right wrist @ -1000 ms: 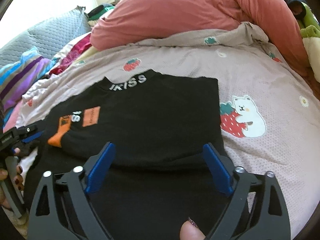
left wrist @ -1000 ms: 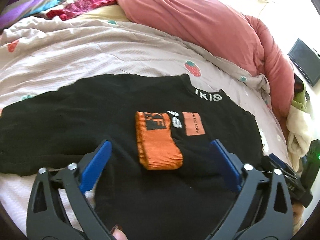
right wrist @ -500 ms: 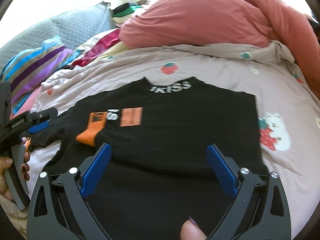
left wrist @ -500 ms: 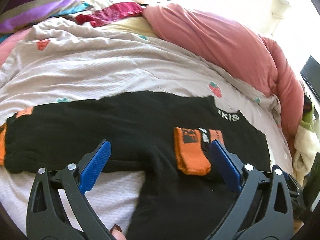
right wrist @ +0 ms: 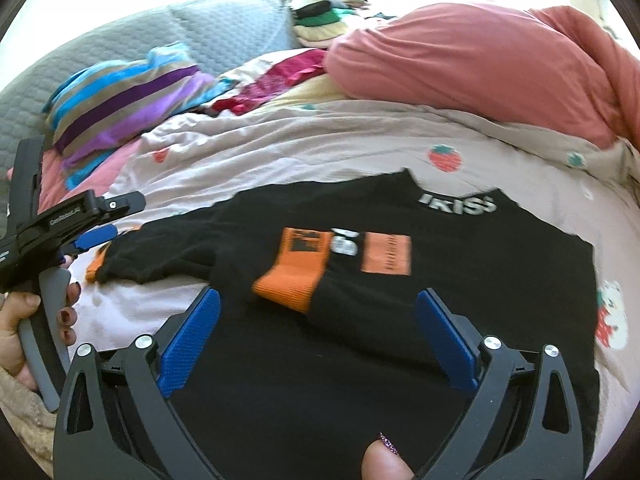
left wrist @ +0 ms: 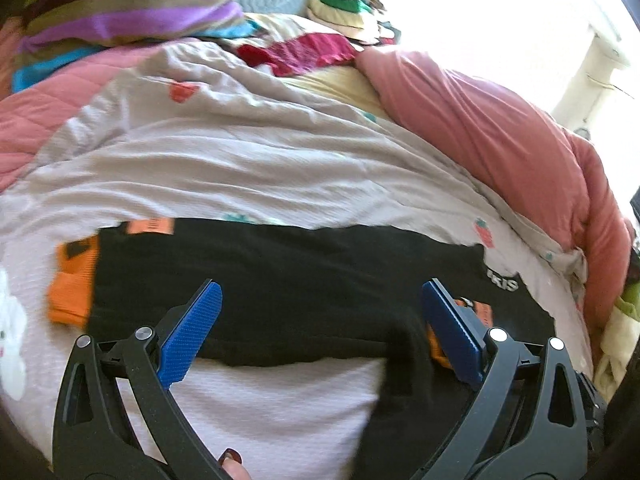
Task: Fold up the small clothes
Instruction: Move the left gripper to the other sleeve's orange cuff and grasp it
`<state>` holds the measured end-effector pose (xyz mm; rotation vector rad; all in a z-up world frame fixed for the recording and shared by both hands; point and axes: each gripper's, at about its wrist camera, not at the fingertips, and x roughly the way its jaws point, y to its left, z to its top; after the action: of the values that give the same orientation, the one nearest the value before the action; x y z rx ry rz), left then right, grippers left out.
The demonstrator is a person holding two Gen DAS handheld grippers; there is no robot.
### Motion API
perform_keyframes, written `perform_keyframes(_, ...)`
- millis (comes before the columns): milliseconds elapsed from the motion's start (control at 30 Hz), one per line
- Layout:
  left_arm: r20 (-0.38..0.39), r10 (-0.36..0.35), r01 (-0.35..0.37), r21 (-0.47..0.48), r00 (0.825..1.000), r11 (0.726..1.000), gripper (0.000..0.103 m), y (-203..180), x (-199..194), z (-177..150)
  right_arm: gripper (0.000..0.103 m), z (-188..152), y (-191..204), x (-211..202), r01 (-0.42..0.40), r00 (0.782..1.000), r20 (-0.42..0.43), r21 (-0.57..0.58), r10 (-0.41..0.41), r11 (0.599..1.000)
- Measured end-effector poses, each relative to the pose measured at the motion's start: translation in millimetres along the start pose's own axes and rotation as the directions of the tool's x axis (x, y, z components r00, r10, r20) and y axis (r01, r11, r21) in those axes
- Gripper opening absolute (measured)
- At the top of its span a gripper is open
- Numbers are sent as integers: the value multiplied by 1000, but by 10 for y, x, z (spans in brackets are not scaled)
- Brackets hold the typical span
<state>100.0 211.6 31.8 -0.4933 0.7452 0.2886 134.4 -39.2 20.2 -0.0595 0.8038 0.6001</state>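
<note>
The top was matt black knit cloth; its orange cuff showed fine ribbing. Under the top, the sheet was thin, creased, matt cloth. Beyond the top lay a smooth pink duvet and a quilted grey pillow. The right tool had matt black plastic arms, blue textured pads and shiny metal rivets; the left tool looked alike.

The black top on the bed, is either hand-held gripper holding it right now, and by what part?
Nothing is held. The left hand-held gripper and right hand-held gripper are both open above the black top, gripping neither sleeve nor hem.
</note>
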Motion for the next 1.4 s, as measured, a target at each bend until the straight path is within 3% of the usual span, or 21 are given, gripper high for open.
perform_keyframes(433,-3,80,-80,-102,997,992,93,650,-191,-169,98,181,617,186,-96,995,-8,-125,95,988)
perform_keyframes(633,-30,67,-71,-191,997,979,93,927,-214,-239,98,242,890,271,-136,991,-23,-180,134,974)
perform_keyframes(933,-49,47,-61,-342,998,938,93,1290,-167,-281,98,204,1326,544,-167,985,-81,-284,150,944)
perform_keyframes(1133,-44,-13,-8,-443,999,897,93,1481,-81,-324,98,134,1426,747,-159,985,-117,-288,130,944)
perform_keyframes(1267,-22,13,-22,-466,1000,885,93,1529,-29,-306,98,96,1424,820,-158,984,-128,-268,128,950)
perform_keyframes(1300,-21,20,-28,-469,1000,883,92,1533,-8,-294,98,92,1416,827,-161,983,-128,-259,131,952)
perform_keyframes(1400,-21,50,-54,-473,999,880,70,1542,47,-259,98,73,1379,852,-170,981,-133,-222,143,960)
